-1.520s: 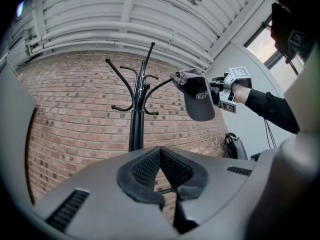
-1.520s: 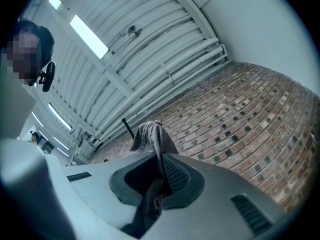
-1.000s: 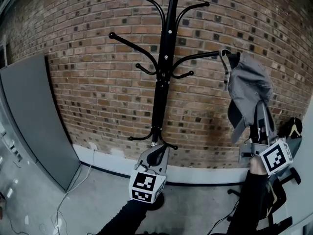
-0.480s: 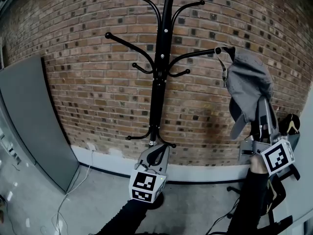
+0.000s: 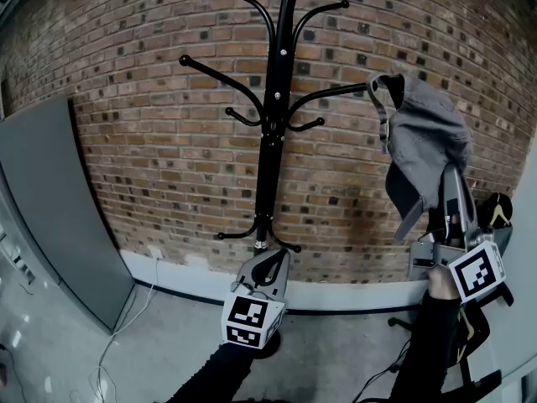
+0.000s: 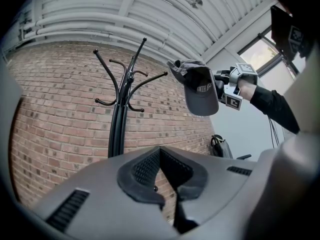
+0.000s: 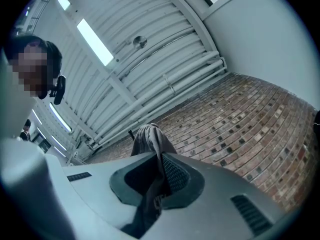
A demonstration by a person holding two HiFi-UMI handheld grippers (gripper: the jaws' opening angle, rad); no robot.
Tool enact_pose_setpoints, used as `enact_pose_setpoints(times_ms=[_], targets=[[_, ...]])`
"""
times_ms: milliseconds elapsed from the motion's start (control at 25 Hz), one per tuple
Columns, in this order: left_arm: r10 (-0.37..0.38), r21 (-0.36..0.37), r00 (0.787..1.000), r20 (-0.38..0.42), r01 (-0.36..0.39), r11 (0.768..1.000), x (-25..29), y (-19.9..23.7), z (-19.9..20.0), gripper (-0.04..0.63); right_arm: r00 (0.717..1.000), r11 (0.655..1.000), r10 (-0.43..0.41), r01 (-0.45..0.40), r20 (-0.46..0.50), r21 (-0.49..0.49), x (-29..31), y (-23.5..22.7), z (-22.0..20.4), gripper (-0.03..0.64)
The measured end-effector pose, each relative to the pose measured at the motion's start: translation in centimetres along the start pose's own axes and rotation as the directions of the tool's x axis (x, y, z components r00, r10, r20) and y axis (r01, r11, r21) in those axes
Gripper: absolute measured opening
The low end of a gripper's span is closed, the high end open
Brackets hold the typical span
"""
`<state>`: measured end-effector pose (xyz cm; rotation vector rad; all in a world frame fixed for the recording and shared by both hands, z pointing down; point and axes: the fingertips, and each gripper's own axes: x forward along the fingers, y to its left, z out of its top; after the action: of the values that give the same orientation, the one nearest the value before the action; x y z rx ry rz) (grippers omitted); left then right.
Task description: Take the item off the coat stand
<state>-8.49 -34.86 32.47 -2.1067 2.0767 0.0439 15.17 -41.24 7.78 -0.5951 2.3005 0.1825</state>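
A black coat stand rises in front of the brick wall. A grey cap hangs at the tip of its right-hand hook arm, the strap end just at the tip. My right gripper reaches up from below and is shut on the cap's lower edge; grey fabric runs between its jaws. From the left gripper view the cap and coat stand show ahead. My left gripper sits low in front of the pole, shut with nothing in it.
A grey panel leans against the wall at the left. A cable trails over the floor below it. A black bag and a chair base stand at the far right, behind my right arm.
My right gripper has lifted the cap slightly, so its strap sits higher at the hook tip. The left gripper has stayed put.
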Motion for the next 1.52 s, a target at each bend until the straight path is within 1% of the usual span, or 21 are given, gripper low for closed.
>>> enact_pose_setpoints(times_ms=[200, 360, 520, 640, 840, 1120, 1320, 1520], targets=[[-0.004, -0.005, 1.0, 0.003, 0.004, 1.0, -0.1, -0.1, 0.0, 0.007, 0.999, 1.0, -0.012, 0.012, -0.031, 0.003, -0.5, 0.1, -1.2, 0.028], [-0.006, -0.011, 1.0, 0.006, 0.006, 1.0, -0.2, -0.1, 0.2, 0.006, 0.996, 0.999, -0.054, 0.055, -0.066, 0.004, -1.6, -0.6, -2.9, 0.028], [-0.011, -0.016, 1.0, 0.007, 0.011, 1.0, -0.2, -0.1, 0.2, 0.006, 0.992, 0.995, -0.073, 0.079, -0.102, 0.053, -2.8, -1.2, -5.1, 0.028], [-0.015, -0.017, 1.0, 0.01, 0.016, 1.0, -0.3, -0.3, 0.3, 0.007, 0.988, 0.993, -0.084, 0.093, -0.128, 0.067, -3.6, -1.2, -6.4, 0.028], [-0.012, -0.025, 1.0, 0.011, 0.013, 1.0, -0.5, -0.4, 0.3, 0.006, 0.983, 0.992, -0.099, 0.111, -0.155, 0.067, -4.8, -1.3, -7.7, 0.028], [-0.013, -0.029, 1.0, 0.012, 0.013, 1.0, -0.5, -0.5, 0.4, 0.006, 0.97, 0.983, -0.15, 0.167, -0.192, 0.073, -6.7, -1.8, -9.1, 0.028], [-0.01, -0.029, 1.0, 0.006, 0.01, 1.0, -0.7, -0.4, 0.1, 0.007, 0.967, 0.983, -0.144, 0.165, -0.209, 0.083, -8.2, -1.7, -10.5, 0.028], [-0.005, -0.03, 1.0, 0.005, 0.005, 1.0, -0.7, -0.1, 0.0, 0.007, 0.959, 0.98, -0.164, 0.186, -0.231, 0.077, -9.7, -1.6, -11.7, 0.028]])
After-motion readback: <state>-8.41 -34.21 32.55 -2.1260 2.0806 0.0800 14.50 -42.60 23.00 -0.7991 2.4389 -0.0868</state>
